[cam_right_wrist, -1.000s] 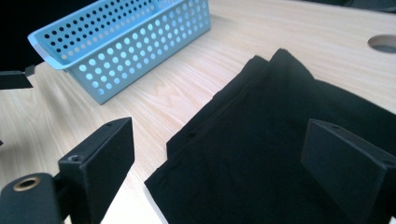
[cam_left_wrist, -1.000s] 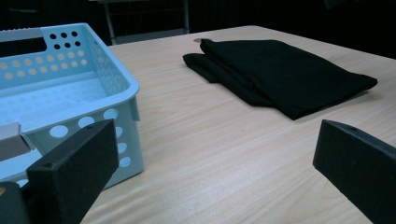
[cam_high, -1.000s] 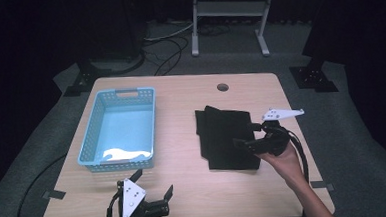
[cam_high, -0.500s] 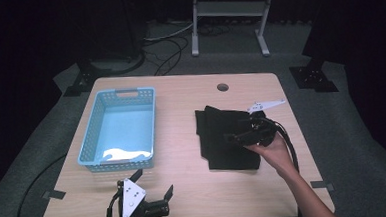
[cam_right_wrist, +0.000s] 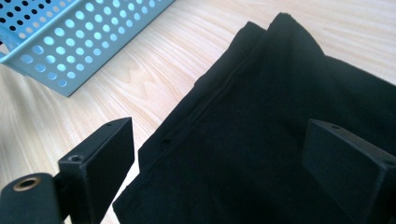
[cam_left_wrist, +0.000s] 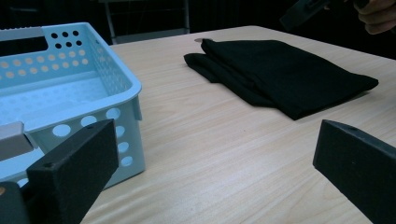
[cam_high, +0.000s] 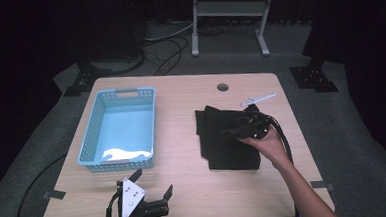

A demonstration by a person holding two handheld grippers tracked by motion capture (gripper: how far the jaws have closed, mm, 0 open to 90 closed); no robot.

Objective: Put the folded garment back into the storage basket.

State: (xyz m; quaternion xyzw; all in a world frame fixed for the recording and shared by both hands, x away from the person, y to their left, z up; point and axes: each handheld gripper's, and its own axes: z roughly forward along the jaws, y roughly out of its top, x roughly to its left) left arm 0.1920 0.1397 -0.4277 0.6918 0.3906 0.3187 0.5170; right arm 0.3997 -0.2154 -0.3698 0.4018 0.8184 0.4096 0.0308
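Observation:
A folded black cloth (cam_high: 223, 142) lies on the right half of the wooden table (cam_high: 183, 159). My right gripper (cam_high: 234, 129) hovers open just above the cloth's middle, held by a hand coming in from the right. In the right gripper view its two jaws stand wide apart over the cloth (cam_right_wrist: 261, 116), with a folded edge running between them and nothing gripped. My left gripper (cam_high: 153, 180) rests open near the table's front edge, below the light blue basket (cam_high: 155, 118). The left gripper view looks across bare wood toward the cloth (cam_left_wrist: 280, 70).
The perforated blue basket (cam_left_wrist: 126, 70) stands on the table's left half, with a pale patch on its floor. A round cable hole (cam_high: 223, 87) is at the back. Cables and a metal stand lie on the dark floor beyond the table.
My right gripper has moved left from the cloth's right edge to above its middle. The left gripper has stayed still.

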